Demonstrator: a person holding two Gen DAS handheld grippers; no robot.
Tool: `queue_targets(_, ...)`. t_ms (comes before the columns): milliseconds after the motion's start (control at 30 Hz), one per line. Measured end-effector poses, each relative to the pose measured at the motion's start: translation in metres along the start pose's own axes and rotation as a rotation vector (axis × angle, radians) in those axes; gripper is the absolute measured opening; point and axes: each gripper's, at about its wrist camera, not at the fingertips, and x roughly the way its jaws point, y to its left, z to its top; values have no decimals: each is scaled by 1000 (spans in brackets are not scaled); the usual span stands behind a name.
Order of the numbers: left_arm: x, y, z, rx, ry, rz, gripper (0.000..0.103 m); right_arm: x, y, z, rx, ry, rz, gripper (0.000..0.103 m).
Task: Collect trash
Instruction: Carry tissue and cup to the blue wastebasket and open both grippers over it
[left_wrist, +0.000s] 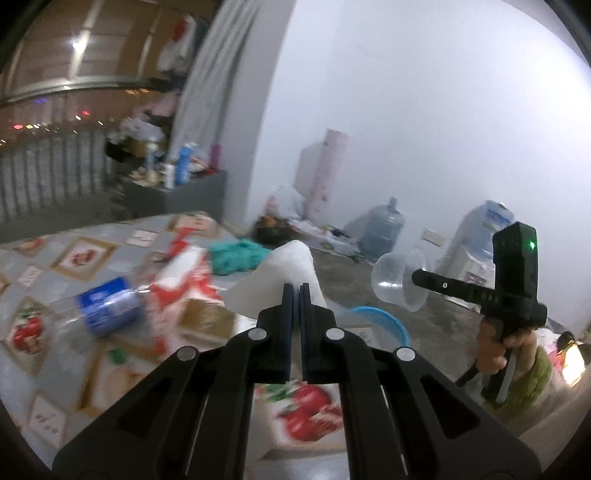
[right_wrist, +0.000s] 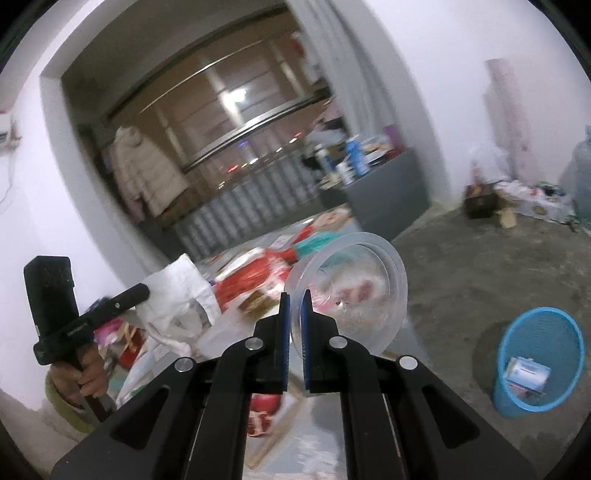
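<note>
My left gripper (left_wrist: 296, 287) is shut on a white crumpled bag (left_wrist: 284, 266), held above the table edge. To its right, my right gripper (left_wrist: 416, 277) pinches the rim of a clear plastic bowl (left_wrist: 395, 275). In the right wrist view the right gripper (right_wrist: 295, 295) is shut on that clear bowl (right_wrist: 354, 291), which tilts with its mouth toward me. The left gripper (right_wrist: 144, 291) with the white bag (right_wrist: 177, 291) shows at the left. A blue mesh bin (right_wrist: 539, 358) stands on the floor at the right, with a small box (right_wrist: 528, 373) inside it.
A table with a fruit-print cloth (left_wrist: 92, 258) carries a blue-labelled bottle (left_wrist: 107, 310), red and white packaging (left_wrist: 184, 273) and a teal cloth (left_wrist: 236, 256). Water jugs (left_wrist: 382, 229) stand by the far wall. A grey cabinet (left_wrist: 192, 192) holds several bottles.
</note>
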Motion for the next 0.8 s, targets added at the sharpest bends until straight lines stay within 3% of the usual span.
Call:
queue_targets(233, 113, -42, 27, -38, 202, -85, 2, -40, -81, -3, 139, -72, -210, 6)
queue_targets(433, 224, -107, 39, 12, 347, -144, 2, -43, -156, -5, 265, -78, -330, 6)
queue_targets(600, 316, -161, 37, 79, 449, -163, 2, -22, -232, -10, 401, -31, -403, 6)
queue_targets(800, 415, -199, 17, 125, 560, -142, 2, 4, -307, -26, 509, 52, -480, 6)
